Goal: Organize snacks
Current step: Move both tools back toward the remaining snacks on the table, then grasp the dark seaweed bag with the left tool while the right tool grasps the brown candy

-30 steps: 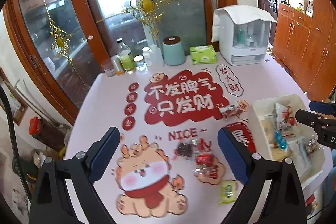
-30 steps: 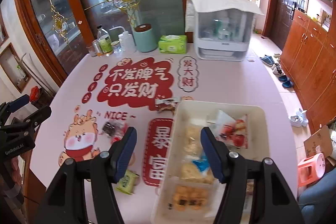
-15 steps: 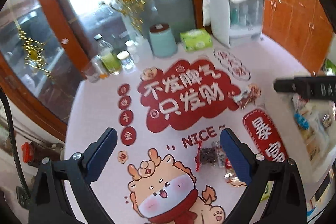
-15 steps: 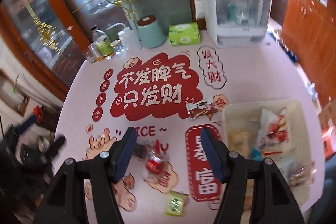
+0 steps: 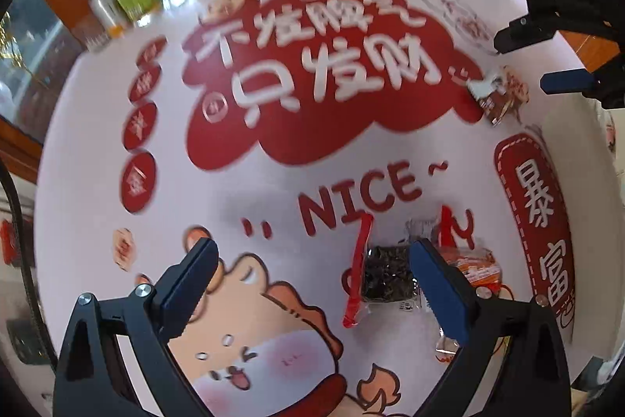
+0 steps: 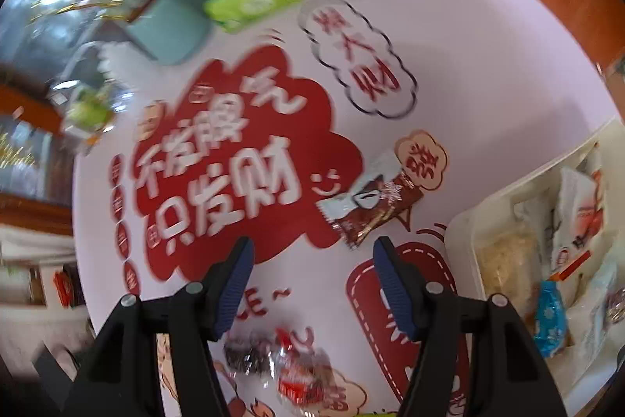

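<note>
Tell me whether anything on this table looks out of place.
Three snacks lie loose on the tablecloth outside the white bin: a brown wrapped bar, a dark packet and a red-orange packet. Nothing looks spilled or damaged.

Each gripper is built of black angular arms tipped with dark blue ribbed pads. On the left gripper [image 5: 312,284] and the right gripper [image 6: 312,276], round silver screws are seen behind the jaws. White lettering "DAS" is printed on the right gripper's black body in the left wrist view.
</note>
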Demonstrator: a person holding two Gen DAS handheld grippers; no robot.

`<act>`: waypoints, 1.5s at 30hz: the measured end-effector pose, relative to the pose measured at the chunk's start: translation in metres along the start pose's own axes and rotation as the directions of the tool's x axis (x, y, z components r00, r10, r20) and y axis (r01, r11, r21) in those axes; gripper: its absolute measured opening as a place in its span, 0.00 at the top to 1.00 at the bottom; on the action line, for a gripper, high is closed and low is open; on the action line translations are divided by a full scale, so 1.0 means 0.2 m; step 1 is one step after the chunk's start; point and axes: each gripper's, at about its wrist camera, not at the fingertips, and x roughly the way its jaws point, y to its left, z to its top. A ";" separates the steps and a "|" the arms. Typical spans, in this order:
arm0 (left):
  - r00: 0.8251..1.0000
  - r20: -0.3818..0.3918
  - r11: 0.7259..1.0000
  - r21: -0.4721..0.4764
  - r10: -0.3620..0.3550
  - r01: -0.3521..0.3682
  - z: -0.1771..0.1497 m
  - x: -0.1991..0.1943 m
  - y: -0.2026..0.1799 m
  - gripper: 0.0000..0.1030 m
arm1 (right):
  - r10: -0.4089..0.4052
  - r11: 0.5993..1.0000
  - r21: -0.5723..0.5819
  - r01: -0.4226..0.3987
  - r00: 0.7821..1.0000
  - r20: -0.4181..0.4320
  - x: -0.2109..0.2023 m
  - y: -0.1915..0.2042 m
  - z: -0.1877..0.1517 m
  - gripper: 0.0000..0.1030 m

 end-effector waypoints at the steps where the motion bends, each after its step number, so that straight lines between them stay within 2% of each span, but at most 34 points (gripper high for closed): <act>1: 1.000 -0.012 1.000 -0.010 -0.008 0.008 -0.01 0.03 0.00 0.05 | -0.007 1.000 0.024 0.007 1.000 -0.015 0.04 -0.02 0.02 0.38; 5: 0.999 -0.036 0.999 -0.029 -0.024 0.023 -0.03 0.10 -0.01 0.05 | -0.030 0.995 0.089 0.038 0.996 -0.087 0.19 -0.07 0.07 0.40; 7: 0.999 -0.046 0.999 -0.032 -0.025 0.024 -0.03 0.13 -0.02 0.05 | -0.028 0.995 0.091 0.037 0.995 -0.096 0.23 -0.06 0.09 0.40; 15: 0.997 -0.048 0.997 -0.049 -0.058 0.056 -0.02 0.14 -0.03 0.06 | -0.136 0.981 0.120 0.151 0.984 -0.118 0.39 -0.06 0.13 0.40; 21: 0.995 -0.068 0.997 -0.046 -0.071 0.068 0.00 0.16 -0.05 0.06 | -0.238 0.970 0.034 0.242 0.966 -0.097 0.45 0.00 0.11 0.46; 26: 0.994 -0.079 0.996 -0.026 -0.082 0.080 -0.03 0.16 -0.09 0.06 | -0.251 0.966 -0.082 0.244 0.965 -0.077 0.46 0.08 0.05 0.50; 28: 0.993 -0.096 0.997 -0.025 -0.076 0.074 -0.04 0.18 -0.09 0.09 | -0.234 0.966 -0.134 0.222 0.969 -0.080 0.46 0.12 0.02 0.51; 30: 0.990 -0.113 0.996 -0.029 -0.081 0.079 -0.05 0.21 -0.10 0.17 | -0.220 0.961 -0.192 0.201 0.972 -0.083 0.47 0.15 -0.03 0.51; 32: 0.993 -0.091 0.998 -0.005 -0.070 0.070 -0.05 0.19 -0.12 0.23 | -0.218 0.947 -0.259 0.190 0.972 -0.083 0.47 0.19 -0.08 0.51; 34: 0.995 -0.068 0.997 0.024 -0.071 0.073 -0.06 0.17 -0.16 0.42 | -0.223 0.933 -0.303 0.192 0.972 -0.072 0.47 0.21 -0.12 0.50; 35: 0.996 -0.053 0.996 0.039 -0.078 0.080 -0.05 0.15 -0.18 0.61 | -0.224 0.929 -0.315 0.193 0.972 -0.065 0.47 0.22 -0.14 0.51; 37: 0.995 -0.060 0.996 0.028 -0.083 0.085 -0.05 0.15 -0.18 0.61 | -0.223 0.923 -0.332 0.194 0.973 -0.052 0.47 0.22 -0.17 0.56; 38: 0.995 -0.059 0.996 0.024 -0.086 0.088 -0.06 0.15 -0.18 0.61 | -0.225 0.920 -0.340 0.197 0.973 -0.045 0.46 0.22 -0.20 0.64; 45: 0.998 -0.011 0.998 -0.003 -0.061 0.061 -0.14 0.02 -0.10 0.62 | -0.084 0.946 -0.317 0.059 0.994 -0.066 0.36 0.10 -0.33 0.69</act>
